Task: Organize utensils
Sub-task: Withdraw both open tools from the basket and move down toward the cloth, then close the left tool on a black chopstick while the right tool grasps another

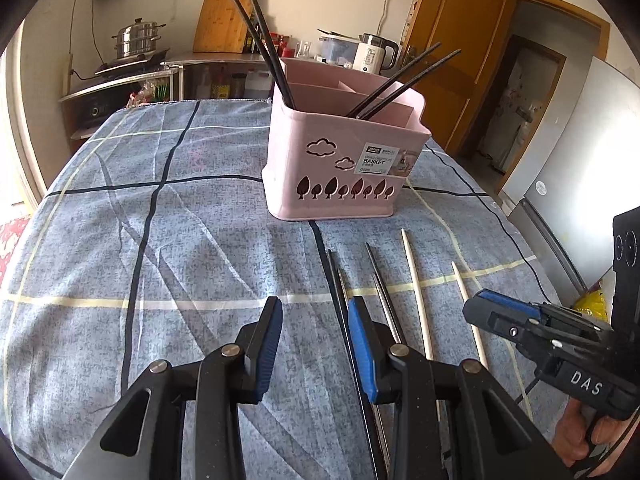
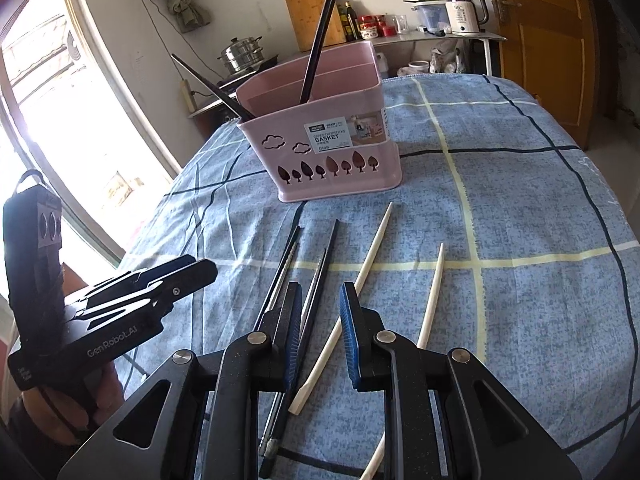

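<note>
While two black chopstick pairs stood in pink basket, dark and white chopsticks (several) lay before basket; left gripper, right gripper gaped empty.

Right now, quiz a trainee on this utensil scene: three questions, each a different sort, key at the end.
1. True or false: the pink basket already holds black chopsticks.
2. Which colour are the two palest chopsticks on the blue checked cloth? A red B cream C green
3. Fill in: both grippers are ____, holding nothing.

Key: 1 true. 2 B, the cream chopsticks. 3 open: left gripper, right gripper.
</note>
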The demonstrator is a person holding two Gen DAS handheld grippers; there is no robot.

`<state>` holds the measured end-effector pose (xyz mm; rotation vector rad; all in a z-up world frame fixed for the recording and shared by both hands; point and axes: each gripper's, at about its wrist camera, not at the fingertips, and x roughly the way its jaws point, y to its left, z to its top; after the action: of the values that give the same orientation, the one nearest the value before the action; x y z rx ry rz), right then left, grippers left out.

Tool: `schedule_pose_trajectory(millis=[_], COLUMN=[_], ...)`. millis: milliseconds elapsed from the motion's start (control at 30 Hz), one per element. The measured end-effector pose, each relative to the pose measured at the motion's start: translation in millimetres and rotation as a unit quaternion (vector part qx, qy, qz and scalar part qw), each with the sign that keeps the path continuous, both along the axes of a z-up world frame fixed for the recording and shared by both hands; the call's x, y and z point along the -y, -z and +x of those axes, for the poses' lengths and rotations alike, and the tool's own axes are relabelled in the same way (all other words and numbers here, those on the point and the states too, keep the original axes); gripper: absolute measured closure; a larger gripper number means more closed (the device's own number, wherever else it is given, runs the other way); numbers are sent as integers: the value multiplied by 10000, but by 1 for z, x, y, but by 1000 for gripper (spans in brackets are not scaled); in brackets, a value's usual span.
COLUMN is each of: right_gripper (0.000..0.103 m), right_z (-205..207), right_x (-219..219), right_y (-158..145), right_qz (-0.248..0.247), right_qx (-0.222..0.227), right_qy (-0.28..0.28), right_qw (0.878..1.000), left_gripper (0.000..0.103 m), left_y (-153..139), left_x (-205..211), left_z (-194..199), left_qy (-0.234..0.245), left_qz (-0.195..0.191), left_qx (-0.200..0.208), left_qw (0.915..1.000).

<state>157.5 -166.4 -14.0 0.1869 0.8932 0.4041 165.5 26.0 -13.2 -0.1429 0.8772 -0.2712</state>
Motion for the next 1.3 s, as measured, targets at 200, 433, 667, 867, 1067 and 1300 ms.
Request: schedule_pose_trajectory(millis=[200, 433, 667, 867, 1067, 1300], right_gripper=[85, 90, 90, 90, 90, 98], right_z=[27, 57, 73, 82, 93, 93], right_x=[-7, -8, -12, -18, -33, -42], right_y=[14, 25, 35, 40, 44, 44], right_qz=[-96, -97, -98, -74, -167, -516], right_qx=[-208, -393, -537, -656, -757, -746], right_qy=[-30, -10, -29, -78, -95, -158], right_qw=[9997, 9992, 9985, 9978, 9969, 9958], left_gripper=[69, 69, 78, 100, 101, 97], left_y=[14, 28, 39, 41, 40, 29], left_x=[10, 20, 29, 20, 2, 2], left_z=[38, 70, 84, 86, 83, 83], left_qy=[103, 160, 206, 190, 63, 123], left_qz=[-16, -45, 145, 274, 199, -150], left_qx=[-220, -443, -573, -607, -618, -615], left_qw=[9997, 9989, 9980, 9976, 9979, 9979])
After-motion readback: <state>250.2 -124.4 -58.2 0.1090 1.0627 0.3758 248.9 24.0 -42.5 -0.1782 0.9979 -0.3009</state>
